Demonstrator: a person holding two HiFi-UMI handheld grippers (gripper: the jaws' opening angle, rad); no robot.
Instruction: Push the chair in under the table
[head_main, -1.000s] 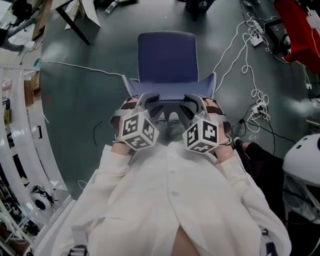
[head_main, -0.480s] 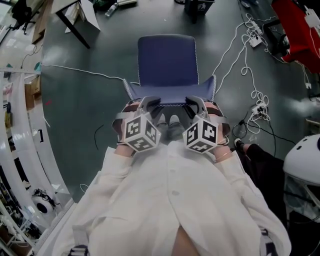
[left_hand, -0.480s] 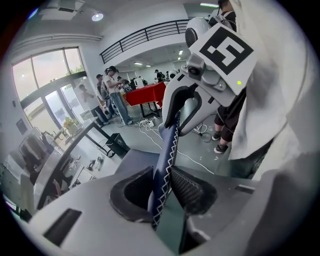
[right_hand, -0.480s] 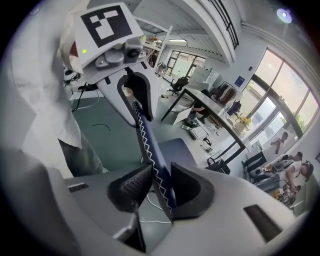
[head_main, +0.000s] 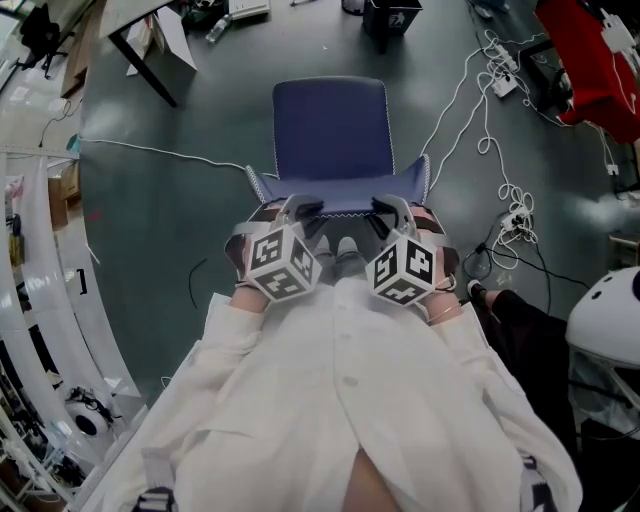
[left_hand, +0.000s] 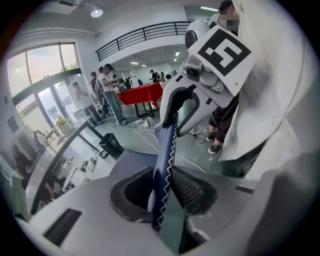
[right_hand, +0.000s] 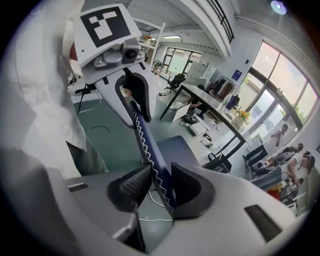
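A blue chair (head_main: 330, 125) with white zigzag stitching stands on the grey floor in front of me, its seat pointing away. I hold the top edge of its backrest (head_main: 338, 192) with both grippers. My left gripper (head_main: 300, 208) is shut on the left part of that edge, and the left gripper view shows the stitched rim (left_hand: 167, 150) pinched between the pads of the left gripper (left_hand: 162, 192). My right gripper (head_main: 388, 206) is shut on the right part, with the rim (right_hand: 145, 145) clamped between the pads of the right gripper (right_hand: 161, 187). A table (head_main: 140, 45) stands at the far left.
White cables (head_main: 490, 110) trail over the floor to the right of the chair. Beyond it stands a black bin (head_main: 390, 15). At the right edge are a white helmet (head_main: 605, 315) and a red object (head_main: 590, 50). A white rack (head_main: 40, 250) lines the left. People (left_hand: 107, 92) stand far off.
Both grippers' jaws have narrowed onto the backrest's top edge. Hands and chair have stayed almost where they were; the view has tipped slightly, showing more of the table at the far left.
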